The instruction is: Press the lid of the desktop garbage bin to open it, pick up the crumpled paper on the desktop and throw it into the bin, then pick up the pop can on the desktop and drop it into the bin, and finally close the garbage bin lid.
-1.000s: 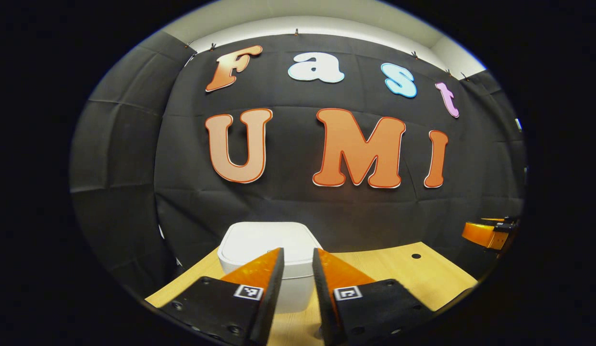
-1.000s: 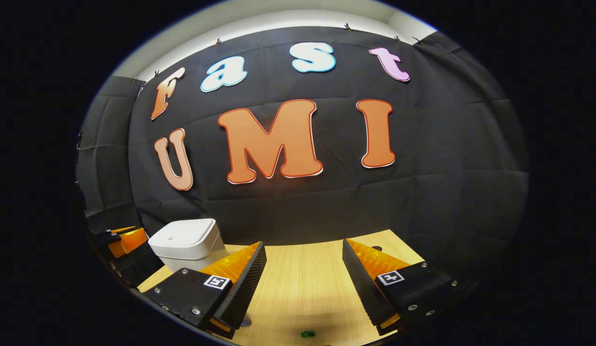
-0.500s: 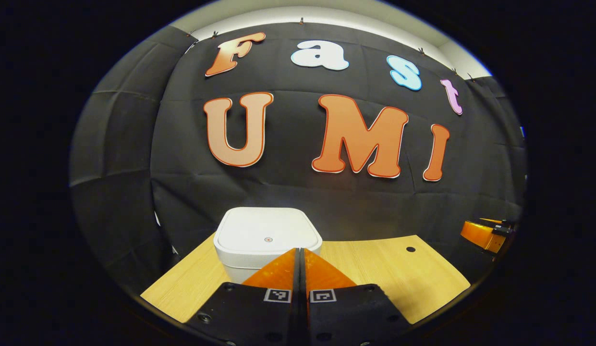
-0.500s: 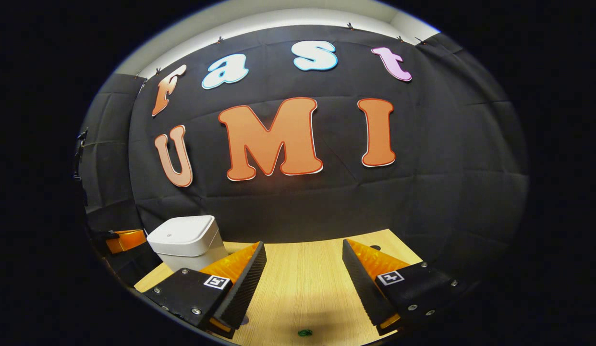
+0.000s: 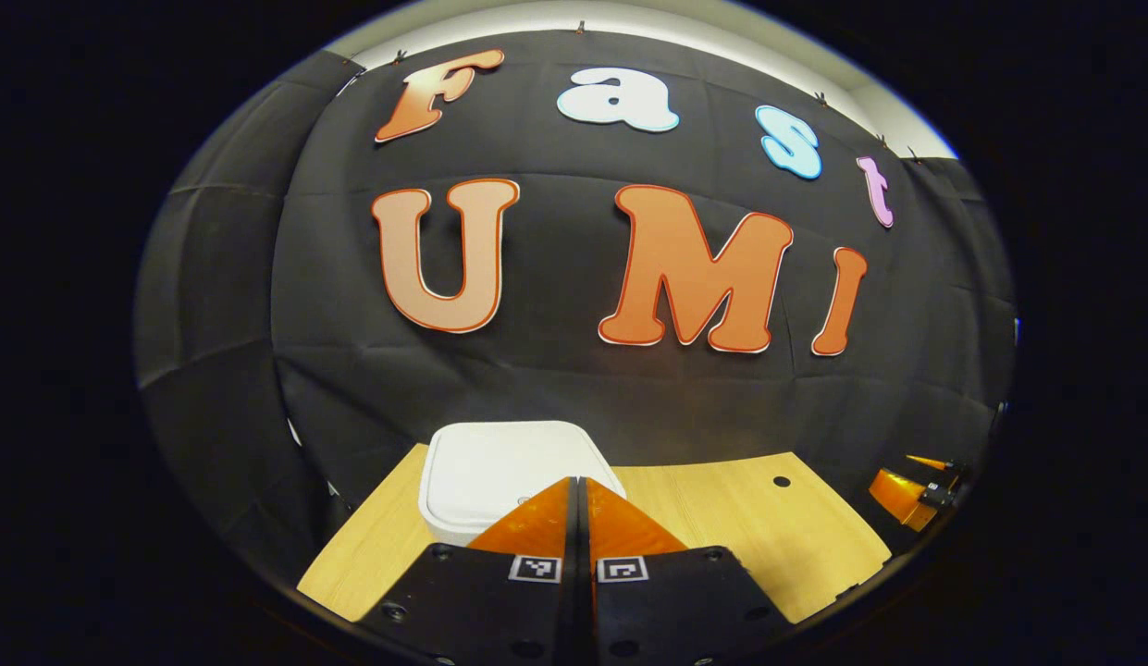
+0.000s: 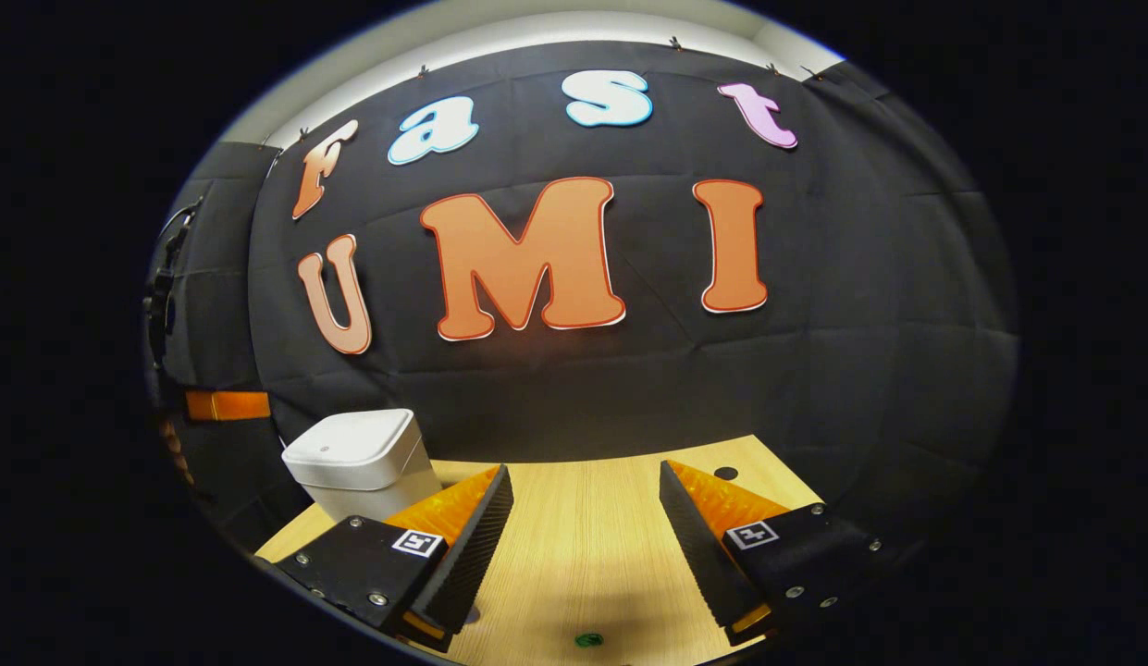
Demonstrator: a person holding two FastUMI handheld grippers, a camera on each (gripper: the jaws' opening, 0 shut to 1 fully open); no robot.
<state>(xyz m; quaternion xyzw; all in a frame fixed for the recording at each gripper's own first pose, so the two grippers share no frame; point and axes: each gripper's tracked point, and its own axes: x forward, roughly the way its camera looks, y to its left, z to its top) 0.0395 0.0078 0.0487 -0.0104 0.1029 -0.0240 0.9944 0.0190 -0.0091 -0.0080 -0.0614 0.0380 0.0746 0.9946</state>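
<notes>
Left gripper view: left tool [image 5: 578, 486] pinched closed, tips at bin lid [image 5: 499, 462] front edge, for pressing; right tool [image 6: 583, 481] wide at 3 o'clock over surface [image 6: 583, 555].

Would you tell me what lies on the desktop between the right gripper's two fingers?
In the right gripper view, the right gripper stands open over bare wooden desktop; a small green thing lies near the bottom edge.

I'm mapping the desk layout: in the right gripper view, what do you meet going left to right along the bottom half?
Left gripper at the far edge → white garbage bin, lid shut → right gripper's near finger → bare wooden desk → its other finger → dark hole in the desk.
</notes>
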